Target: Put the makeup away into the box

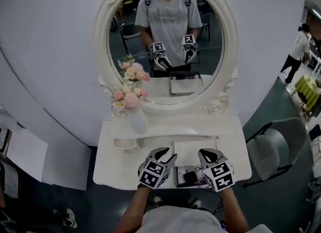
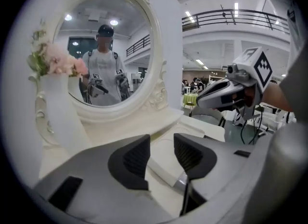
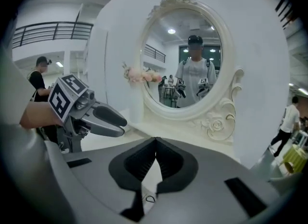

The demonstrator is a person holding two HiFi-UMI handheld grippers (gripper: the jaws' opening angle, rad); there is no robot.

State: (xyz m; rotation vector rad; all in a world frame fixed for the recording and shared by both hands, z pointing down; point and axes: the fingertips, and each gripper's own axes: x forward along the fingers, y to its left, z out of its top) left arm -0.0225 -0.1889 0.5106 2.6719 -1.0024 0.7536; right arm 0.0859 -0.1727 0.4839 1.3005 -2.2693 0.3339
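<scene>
Left tool [image 2: 162, 151] is standing released, its jaws apart with nothing gripped; only a pale flat panel of the box is showing beyond the gap. Right tool [image 3: 155, 146] is sitting clenched, its jaw tips touching and empty.

In the head view, both tools are hovering over the front edge of the counter [image 1: 115, 167]. The box [image 1: 179, 173] is lying open between them at the counter's 6 o'clock. The left tool is flanking it at 9 o'clock and the right tool at 3 o'clock. Dark makeup [image 1: 190, 177] is resting inside the box, but its separate pieces are too small to tell apart.

At the counter's 12 o'clock an oval mirror [image 1: 165, 41] in an ornate white frame is reflecting the person, both tools and the box. At 10 o'clock of the box a white vase [image 1: 136, 119] is standing upright and holding pink flowers [image 1: 131, 99] against the lower left of the mirror frame. At the counter's 3 o'clock a grey chair [image 1: 278, 149] is sitting on the dark floor. Well beyond it, at 2 o'clock, a bystander [image 1: 296, 54] in a white top is standing.
</scene>
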